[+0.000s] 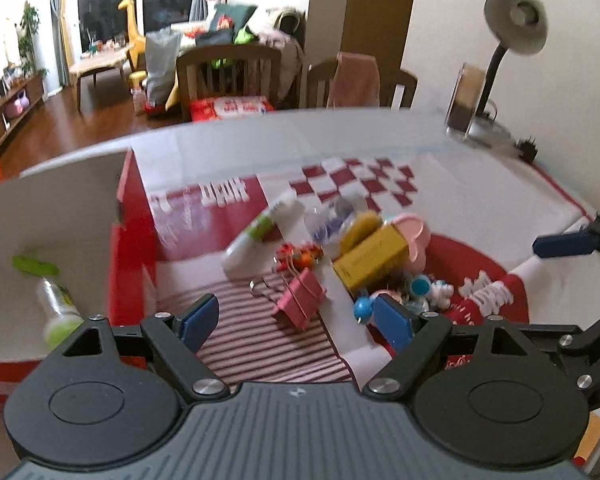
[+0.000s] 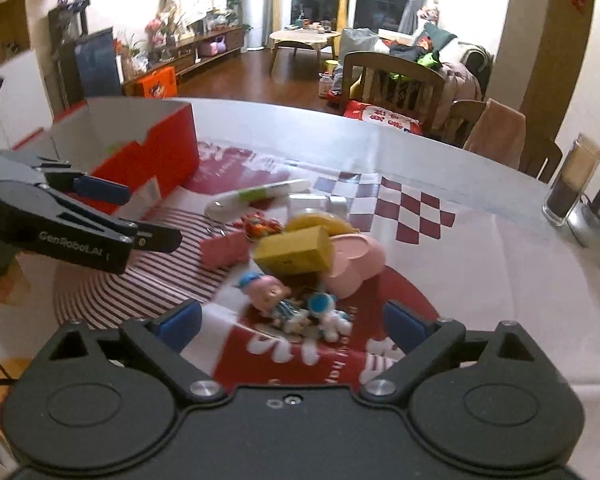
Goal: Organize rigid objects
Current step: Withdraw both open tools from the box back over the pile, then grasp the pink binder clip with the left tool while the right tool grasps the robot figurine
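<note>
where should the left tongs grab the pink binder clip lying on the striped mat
Grip the pink binder clip across its flat pink body, coming down from above. It lies on its side in front of the open left tongs, body broad and firm. Its thin wire handles splay toward the box and would likely slip.

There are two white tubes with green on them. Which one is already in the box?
The shorter tube with the green cap. It lies inside the red box; the longer tube is out on the tablecloth.
</note>
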{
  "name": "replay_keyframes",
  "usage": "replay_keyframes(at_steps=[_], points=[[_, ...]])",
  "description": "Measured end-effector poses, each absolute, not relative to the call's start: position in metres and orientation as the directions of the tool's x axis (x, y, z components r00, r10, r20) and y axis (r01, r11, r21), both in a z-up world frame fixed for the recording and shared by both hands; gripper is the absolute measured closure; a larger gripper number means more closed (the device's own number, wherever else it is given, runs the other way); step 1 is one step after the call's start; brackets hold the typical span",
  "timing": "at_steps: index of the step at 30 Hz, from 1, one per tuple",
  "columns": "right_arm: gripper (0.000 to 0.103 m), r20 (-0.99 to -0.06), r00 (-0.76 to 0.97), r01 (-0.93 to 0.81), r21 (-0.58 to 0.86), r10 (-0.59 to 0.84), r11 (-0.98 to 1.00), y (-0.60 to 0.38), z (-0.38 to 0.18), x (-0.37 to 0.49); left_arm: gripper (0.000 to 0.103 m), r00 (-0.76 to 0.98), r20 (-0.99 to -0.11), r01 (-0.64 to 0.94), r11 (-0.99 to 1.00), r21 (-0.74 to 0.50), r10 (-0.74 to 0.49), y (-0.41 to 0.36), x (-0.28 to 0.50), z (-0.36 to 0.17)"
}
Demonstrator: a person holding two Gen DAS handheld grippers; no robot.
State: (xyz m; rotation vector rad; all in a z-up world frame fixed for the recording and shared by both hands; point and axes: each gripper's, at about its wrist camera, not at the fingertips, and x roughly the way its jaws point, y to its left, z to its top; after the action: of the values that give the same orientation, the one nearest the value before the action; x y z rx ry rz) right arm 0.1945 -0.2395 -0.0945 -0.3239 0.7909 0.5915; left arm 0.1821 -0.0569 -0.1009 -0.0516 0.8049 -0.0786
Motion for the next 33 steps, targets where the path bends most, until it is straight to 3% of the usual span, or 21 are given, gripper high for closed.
replay_keyframes(at_steps=[5,22,29,33], points=[[0.010,-0.759,0.535,-0.596,-0.027,0.372,0.802,-0.252,-0.108,0.212,0.018,0.676,-0.735,0.028,0.999,-0.045,-0.052,-0.062,0.195,-0.123],[0.053,-0.814,0.474,-0.552,0.024,0.337,0.834,-0.266,-0.155,0.264,0.018,0.667,-0.745,0.045,0.997,0.069,0.022,-0.077,0.234,-0.167],[0.061,-0.815,0.442,-0.595,0.046,0.375,0.802,-0.257,-0.158,0.268,0.018,0.672,-0.741,0.072,0.993,0.093,0.021,-0.080,0.238,-0.174],[0.064,-0.814,0.439,-0.611,0.041,0.382,0.790,-0.249,-0.159,0.269,0.030,0.670,-0.742,0.098,0.989,0.107,0.013,-0.083,0.240,-0.176]])
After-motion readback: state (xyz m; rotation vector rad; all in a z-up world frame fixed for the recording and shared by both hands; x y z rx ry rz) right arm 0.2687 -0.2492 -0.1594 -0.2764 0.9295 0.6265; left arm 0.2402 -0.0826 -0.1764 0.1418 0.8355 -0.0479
